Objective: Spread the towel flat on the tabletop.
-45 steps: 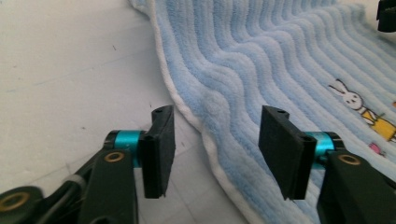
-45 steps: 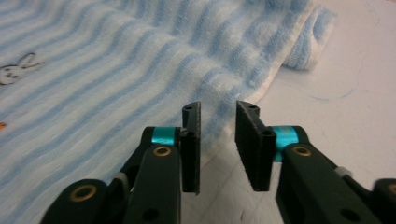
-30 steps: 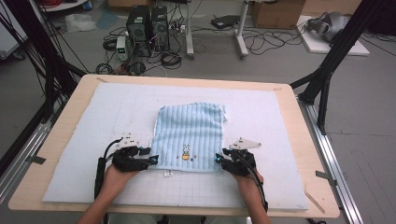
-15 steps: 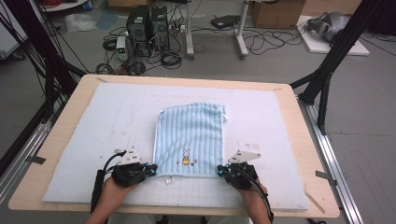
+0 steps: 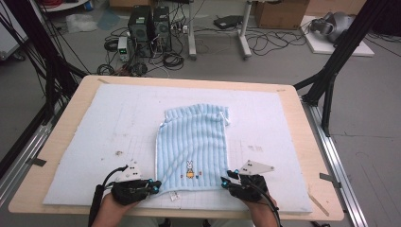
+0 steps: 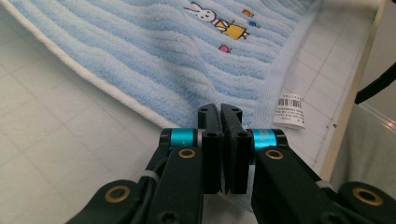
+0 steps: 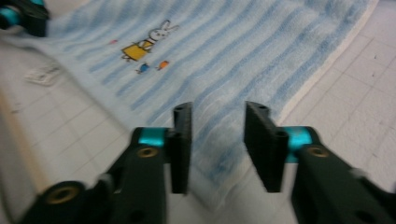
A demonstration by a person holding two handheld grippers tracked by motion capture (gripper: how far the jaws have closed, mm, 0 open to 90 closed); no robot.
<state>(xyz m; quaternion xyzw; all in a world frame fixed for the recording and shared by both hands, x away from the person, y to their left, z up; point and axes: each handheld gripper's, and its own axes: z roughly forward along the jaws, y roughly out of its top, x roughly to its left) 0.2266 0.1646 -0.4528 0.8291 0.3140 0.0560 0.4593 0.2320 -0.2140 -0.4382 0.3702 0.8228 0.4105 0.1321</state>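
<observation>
High view, white mat (image 5: 94, 142), wooden table (image 5: 66, 123), cabled floor (image 5: 283, 52)

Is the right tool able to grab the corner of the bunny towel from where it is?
Probably yes. The right tool has just been opening, and the blue towel corner lies right between its parted jaws, pads not pressing, with nothing in the way.

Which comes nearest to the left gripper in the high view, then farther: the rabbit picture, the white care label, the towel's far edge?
From the left gripper:
1. White care label, just beside it, at the near hem.
2. Rabbit picture, mid-towel, toward the right.
3. Towel's far edge, up the table.
</observation>
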